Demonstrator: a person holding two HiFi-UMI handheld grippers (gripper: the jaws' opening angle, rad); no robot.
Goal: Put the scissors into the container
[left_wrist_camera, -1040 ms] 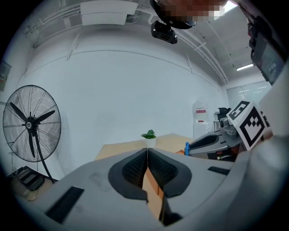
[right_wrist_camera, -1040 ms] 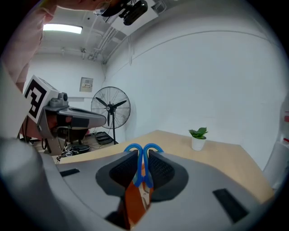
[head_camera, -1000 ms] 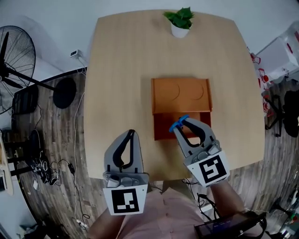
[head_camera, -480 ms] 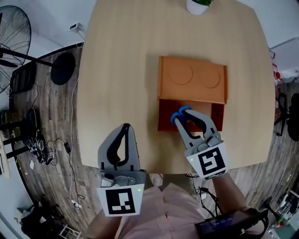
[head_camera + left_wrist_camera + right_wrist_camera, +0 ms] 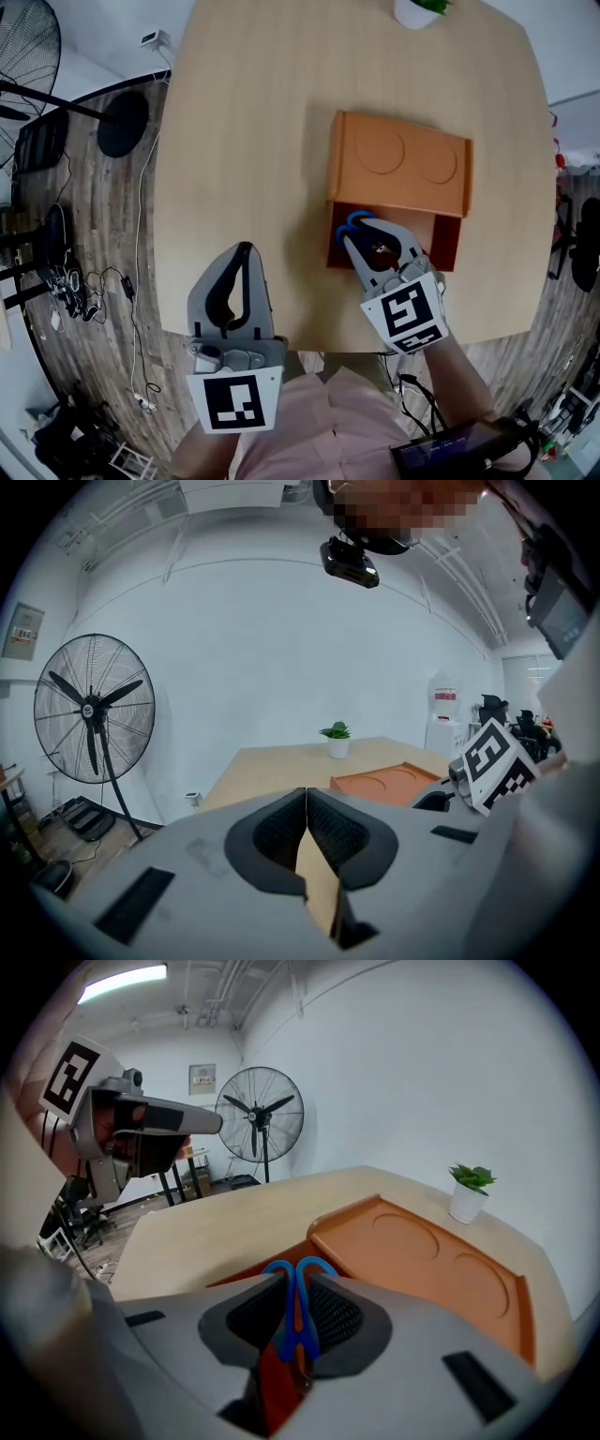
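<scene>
Pinching the scissors (image 5: 353, 220) between its jaws, your right gripper (image 5: 364, 234) holds them over the left end of the open near compartment of the orange container (image 5: 403, 164). Their long axis runs along the jaws, blue handle loops leading toward the container's lidded far half, blades hidden behind. Your left gripper (image 5: 246, 249) hangs over the bench (image 5: 244, 122) well left of the container, jaws pressed together on nothing.

Blue-handled scissors (image 5: 354, 221) over orange container (image 5: 398, 169); its front compartment open
</scene>
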